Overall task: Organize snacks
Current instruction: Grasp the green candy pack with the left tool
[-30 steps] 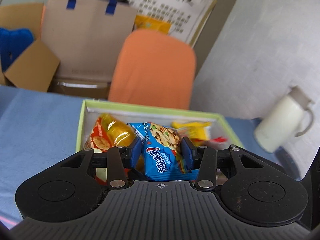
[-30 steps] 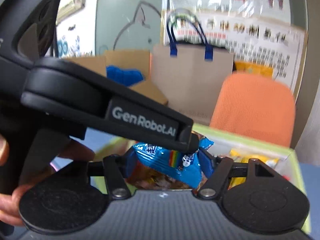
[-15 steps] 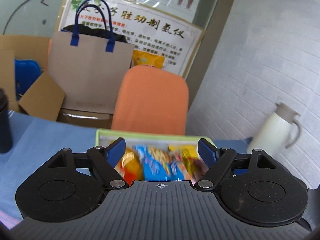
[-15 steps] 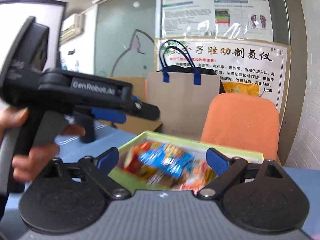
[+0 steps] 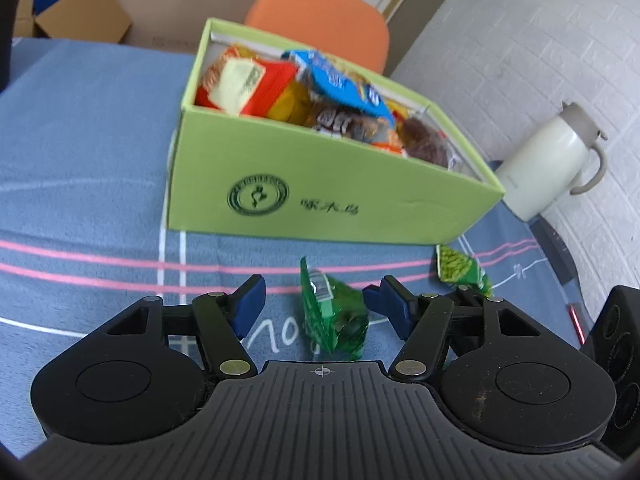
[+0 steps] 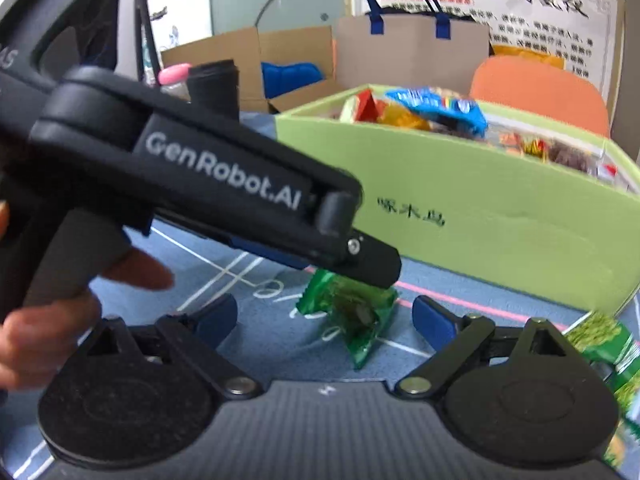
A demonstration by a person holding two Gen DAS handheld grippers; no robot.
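A light green box (image 5: 320, 184) full of snack packets stands on the blue tablecloth; it also shows in the right wrist view (image 6: 500, 216). A green snack packet (image 5: 332, 312) lies in front of the box, between the open fingers of my left gripper (image 5: 316, 304). It also shows in the right wrist view (image 6: 352, 316), between the open fingers of my right gripper (image 6: 324, 316). A second green packet (image 5: 460, 270) lies to the right, seen too at the right edge of the right wrist view (image 6: 604, 344). Both grippers are empty. The left gripper's body crosses the right wrist view.
A white thermos jug (image 5: 548, 164) stands right of the box by the brick wall. An orange chair (image 5: 320, 20), cardboard boxes (image 6: 248, 56) and a paper bag (image 6: 412, 52) are behind the table. A dark cup (image 6: 214, 84) stands at the table's far left.
Both grippers let go of their blue packets into the box, opened, and came down to the tablecloth in front of it, around the green packet.
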